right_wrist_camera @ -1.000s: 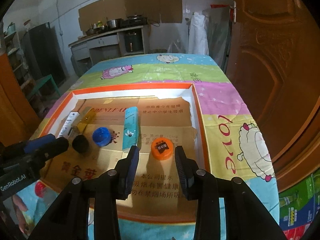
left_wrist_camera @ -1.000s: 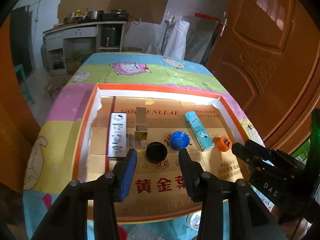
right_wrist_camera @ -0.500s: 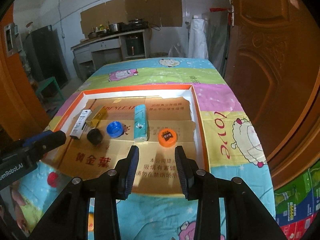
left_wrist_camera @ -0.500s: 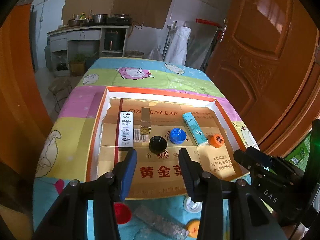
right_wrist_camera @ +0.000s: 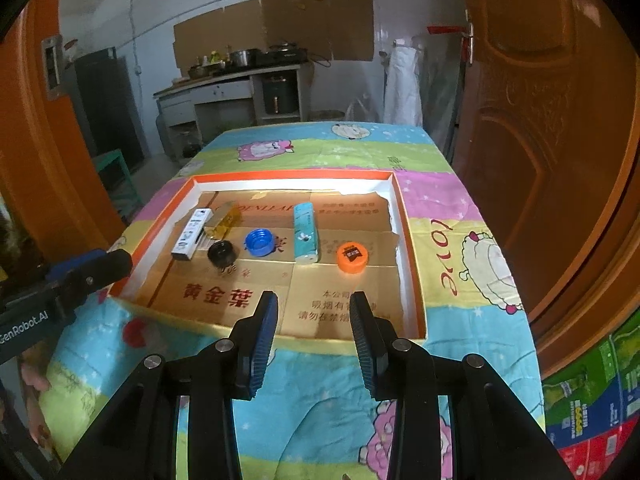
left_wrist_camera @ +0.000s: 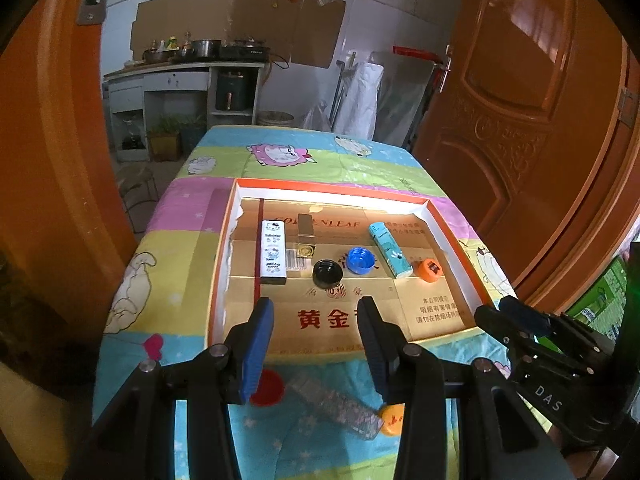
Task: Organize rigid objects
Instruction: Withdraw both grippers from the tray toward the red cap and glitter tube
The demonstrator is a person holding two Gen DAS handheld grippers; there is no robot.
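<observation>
- The left gripper (left_wrist_camera: 316, 320) hangs over the near edge of the table, tilted down toward the tray; its jaws stand apart with nothing between them.
- The right gripper (right_wrist_camera: 314, 314) is held the same way, angled down above the tray's near edge, jaws parted and empty.
- In the left wrist view the right gripper's black body shows at the lower right, beside the tray's near right corner; in the right wrist view the left gripper's blue-tipped finger shows at the left, by the tray's near left corner.
- An orange-rimmed cardboard tray (left_wrist_camera: 452, 236) lies on the table, which is covered with a cartoon-print cloth (right_wrist_camera: 452, 208).
- Six things lie in a row across the tray's middle: a white Hello Kitty box (left_wrist_camera: 273, 251) nearest the left edge, a gold box (left_wrist_camera: 306, 236) just beside it, a black cap (left_wrist_camera: 327, 273), a blue cap (left_wrist_camera: 360, 261), a teal box (left_wrist_camera: 389, 249) and an orange cap (left_wrist_camera: 430, 270) nearest the right edge.
- On the cloth outside the tray's near edge lie a red cap (left_wrist_camera: 267, 389), a grey patterned box (left_wrist_camera: 336, 404) and an orange cap with lettering (left_wrist_camera: 391, 419), partly hidden behind the left gripper's fingers.
- Fingertips of the person's hand (right_wrist_camera: 34, 376) show at the left edge of the right wrist view.
</observation>
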